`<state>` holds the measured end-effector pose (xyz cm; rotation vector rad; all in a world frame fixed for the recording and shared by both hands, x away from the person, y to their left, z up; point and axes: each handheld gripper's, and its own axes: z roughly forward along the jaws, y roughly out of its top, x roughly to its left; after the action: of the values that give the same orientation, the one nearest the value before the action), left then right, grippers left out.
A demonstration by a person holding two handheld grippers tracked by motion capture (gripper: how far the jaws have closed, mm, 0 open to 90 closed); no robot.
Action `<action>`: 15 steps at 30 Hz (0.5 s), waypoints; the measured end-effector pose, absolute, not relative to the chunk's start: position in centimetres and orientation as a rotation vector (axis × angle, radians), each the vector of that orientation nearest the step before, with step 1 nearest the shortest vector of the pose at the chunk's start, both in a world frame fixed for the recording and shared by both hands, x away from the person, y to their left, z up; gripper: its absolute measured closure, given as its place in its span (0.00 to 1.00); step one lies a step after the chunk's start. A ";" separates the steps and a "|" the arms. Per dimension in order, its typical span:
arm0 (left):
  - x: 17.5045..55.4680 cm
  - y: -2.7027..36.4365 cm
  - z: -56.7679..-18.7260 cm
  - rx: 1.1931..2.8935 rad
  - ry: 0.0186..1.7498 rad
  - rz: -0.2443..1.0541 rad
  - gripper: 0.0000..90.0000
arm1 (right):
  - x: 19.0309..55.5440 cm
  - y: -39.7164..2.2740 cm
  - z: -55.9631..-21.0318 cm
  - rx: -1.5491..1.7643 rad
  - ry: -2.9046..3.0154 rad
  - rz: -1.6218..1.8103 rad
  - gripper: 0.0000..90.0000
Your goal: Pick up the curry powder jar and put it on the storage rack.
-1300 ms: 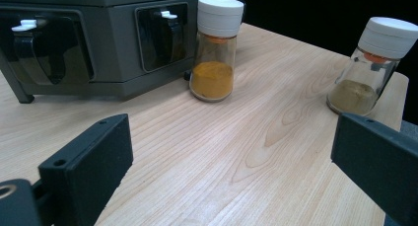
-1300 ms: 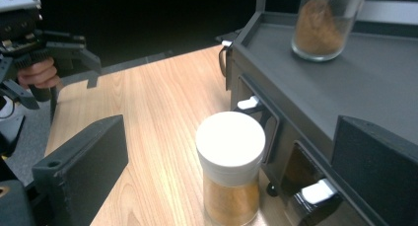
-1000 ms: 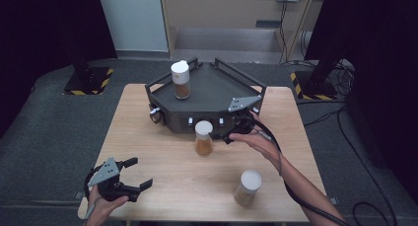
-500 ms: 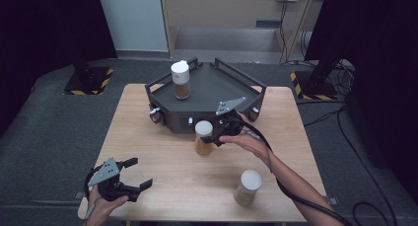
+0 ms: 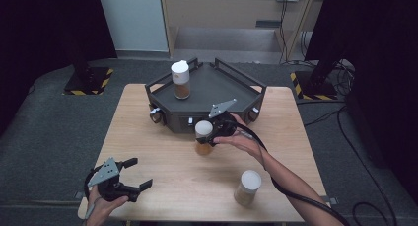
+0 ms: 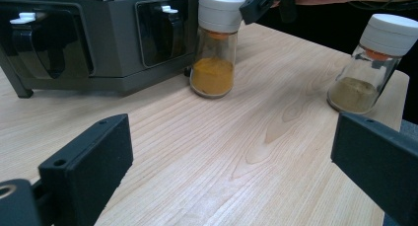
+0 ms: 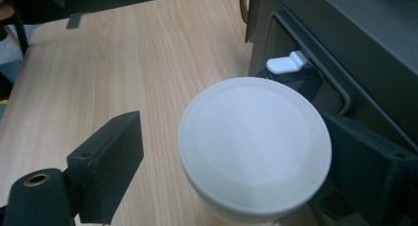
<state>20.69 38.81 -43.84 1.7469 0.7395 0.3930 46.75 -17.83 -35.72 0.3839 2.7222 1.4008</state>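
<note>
Right gripper view, white-capped jar point(image 7: 254, 147) between the closing right tool's point(image 7: 236, 157) jaws, left jaw apart, not yet clamped

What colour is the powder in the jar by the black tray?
Orange-yellow powder, clearest in the left gripper view.

A wooden table point(image 5: 162, 157) carries a dark tray point(image 5: 236, 90) and 2 jars point(image 5: 202, 138).

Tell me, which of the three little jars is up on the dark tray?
The brown-filled jar at the back stands on the tray; the other two stand on the table.
</note>
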 end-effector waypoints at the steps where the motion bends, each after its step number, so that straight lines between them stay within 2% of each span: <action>1: 20.7 38.8 -43.8 1.747 0.740 0.393 0.02 | 46.8 -17.8 -35.8 0.386 2.722 1.401 0.18; 8: 20.7 38.8 -43.9 1.744 0.741 0.393 0.02 | 46.8 -17.5 -36.0 0.386 2.715 1.357 0.37; 15: 20.7 38.8 -43.8 1.746 0.740 0.391 0.02 | 46.6 -17.6 -35.9 0.373 2.707 1.351 0.37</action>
<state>20.70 38.83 -43.84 1.7464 0.7403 0.3914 46.61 -17.57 -35.89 0.3727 2.7067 1.3509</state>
